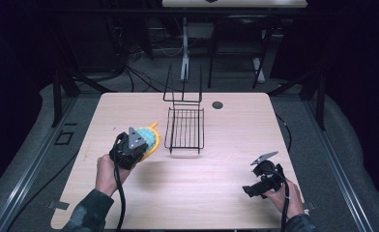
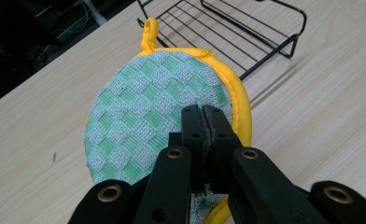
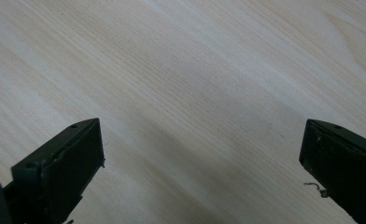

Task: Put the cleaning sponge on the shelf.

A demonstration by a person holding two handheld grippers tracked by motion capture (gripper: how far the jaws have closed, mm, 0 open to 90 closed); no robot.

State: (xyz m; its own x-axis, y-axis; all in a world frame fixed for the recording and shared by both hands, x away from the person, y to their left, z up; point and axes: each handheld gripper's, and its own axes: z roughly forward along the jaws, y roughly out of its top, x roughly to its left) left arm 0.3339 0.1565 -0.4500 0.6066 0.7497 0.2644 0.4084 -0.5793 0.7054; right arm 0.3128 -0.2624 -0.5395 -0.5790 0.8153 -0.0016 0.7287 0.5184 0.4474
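A round pot holder, green-and-white checked with a yellow rim and a yellow loop, is pinched at its near edge by my left gripper, whose jaws are pressed together on it. In the high view the left gripper holds the pot holder above the table's left half, just left of a black wire rack. My right gripper rests low at the table's front right, its jaws wide apart over bare wood with nothing between them.
The wire rack has an upright back frame and lies at the table's centre back. A small dark round grommet sits in the tabletop behind it. The table drops off at all edges to a dark floor.
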